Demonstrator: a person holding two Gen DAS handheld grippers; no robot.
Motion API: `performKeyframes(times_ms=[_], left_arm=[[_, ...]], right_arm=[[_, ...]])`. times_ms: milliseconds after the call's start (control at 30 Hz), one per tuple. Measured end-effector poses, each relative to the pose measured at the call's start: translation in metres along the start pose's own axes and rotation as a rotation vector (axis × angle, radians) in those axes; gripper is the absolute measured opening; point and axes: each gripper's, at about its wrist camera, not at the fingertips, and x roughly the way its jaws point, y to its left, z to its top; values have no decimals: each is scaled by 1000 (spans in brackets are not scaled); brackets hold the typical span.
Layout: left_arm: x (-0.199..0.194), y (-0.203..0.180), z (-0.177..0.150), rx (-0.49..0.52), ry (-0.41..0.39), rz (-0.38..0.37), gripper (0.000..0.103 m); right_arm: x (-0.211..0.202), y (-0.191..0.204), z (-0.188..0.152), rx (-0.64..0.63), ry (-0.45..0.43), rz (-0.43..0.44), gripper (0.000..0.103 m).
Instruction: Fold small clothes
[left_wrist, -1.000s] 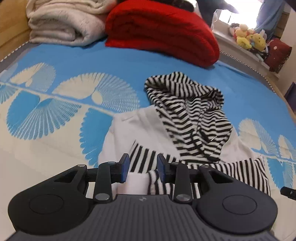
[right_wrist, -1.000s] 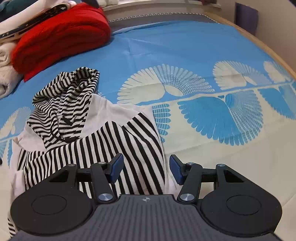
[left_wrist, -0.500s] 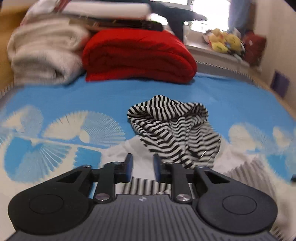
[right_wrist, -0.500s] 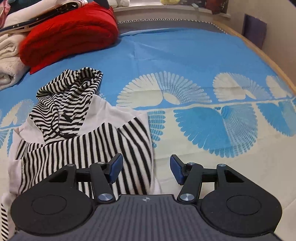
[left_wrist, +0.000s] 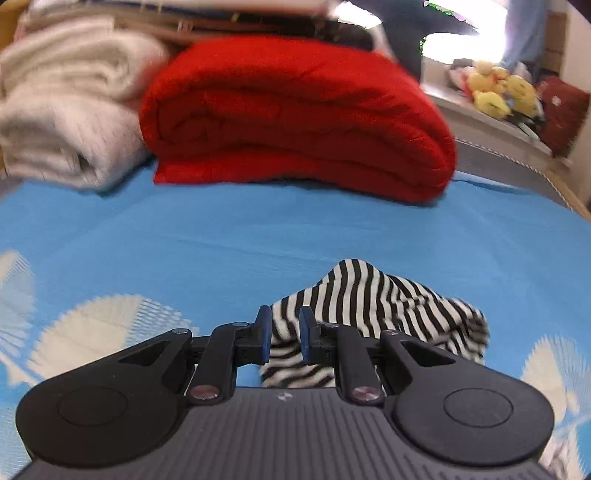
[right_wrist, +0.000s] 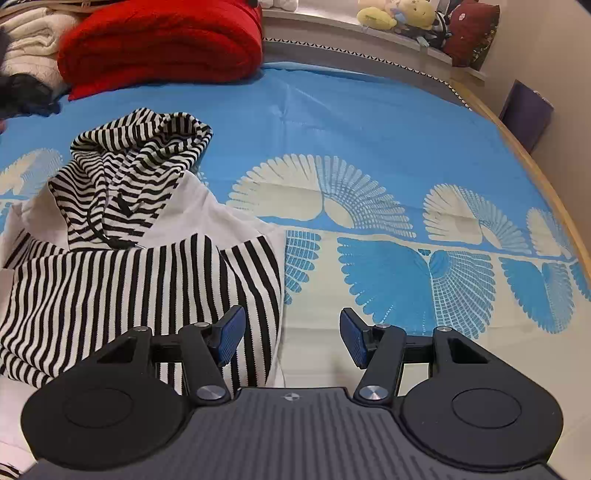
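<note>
Blue bedding (right_wrist: 351, 122) printed with cream fan shapes covers the bed on which the work is laid out. At the head of the bed a folded red blanket (left_wrist: 295, 122) is seen beside a cream knitted blanket (left_wrist: 62, 110), and yellow plush toys (left_wrist: 495, 92) are lined up on a ledge by the window.

A small black-and-white striped hoodie (right_wrist: 140, 236) is spread on the bedding in the right wrist view — its striped hood (right_wrist: 144, 147) is turned toward the blankets, the white body lies below it, and a striped sleeve is folded across the chest. The right gripper (right_wrist: 291, 336) is held over the hoodie's lower right edge with its blue pads (right_wrist: 231, 334) well apart; one pad is over the stripes, the other over bare bedding, and nothing is gripped.

In the blurred left wrist view the left gripper (left_wrist: 283, 338) is narrowed to a small gap, with the bunched striped hood (left_wrist: 373, 314) seen between and beyond its pads. Whether the pads press on the cloth cannot be told.
</note>
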Motion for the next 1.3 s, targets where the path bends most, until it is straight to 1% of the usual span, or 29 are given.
performKeyframes(times_ms=[67,100,133,167,200,233,367,467,500,533,567,600,633,667,733,833,933,1000,1067,1133,1167,1200,1233,1267,1300], left_arm=[[25,1,9,-49,19,5,18],[35,1,12,-58,25,6,22],[46,0,16,-60,33,4,34],[57,-3,19,-51,41,9,42],[66,-7,21,-37,48,23,60],[76,-11,24,-20,57,36,68],[112,-28,27,52,122,5,71],[131,-38,26,106,132,9,71],[137,-40,26,119,141,9,69],[142,-41,26,121,157,-1,56],[145,-41,25,117,174,-26,41],[147,-42,23,117,193,-43,4],[147,-43,20,126,209,-45,1],[142,-46,18,142,197,-48,1],[121,-51,12,187,150,-79,0],[75,-51,2,190,70,-142,0],[11,-50,-25,231,7,-213,0],[-42,-53,-51,306,-27,-259,0],[-102,-47,-83,327,-43,-346,0],[-150,-43,-116,360,-26,-410,0],[-178,-39,-136,387,-3,-447,0],[-197,-36,-151,406,19,-472,0],[-218,-33,-168,430,59,-504,0],[-237,-29,-185,464,122,-545,1],[-247,-27,-199,495,173,-565,3]], right_arm=[[2,2,-1,-17,5,-7,59],[3,3,-2,-23,7,-5,59],[4,4,-2,-27,9,1,59],[4,6,-2,-31,10,10,59],[4,8,-2,-38,11,20,59],[4,10,-3,-47,12,27,59],[8,9,-5,-55,23,24,59],[11,2,-8,-52,27,7,59],[12,0,-9,-53,29,1,59],[13,-2,-9,-56,28,-6,59],[14,-3,-10,-59,30,-10,59],[15,-4,-10,-60,34,-10,59],[17,-6,-11,-58,40,-9,59],[18,-7,-11,-56,43,-8,59],[18,-9,-9,-50,42,-9,59],[15,-11,-7,-33,36,-7,59],[5,-10,0,-16,8,15,59],[-4,-10,4,3,-14,28,59],[-12,-11,9,30,-37,35,58],[-16,-12,11,66,-51,40,56],[-19,-14,12,95,-56,41,55],[-22,-17,12,129,-63,41,55],[-25,-20,13,163,-73,44,52],[-29,-22,13,195,-86,53,50],[-33,-25,13,221,-100,62,47]])
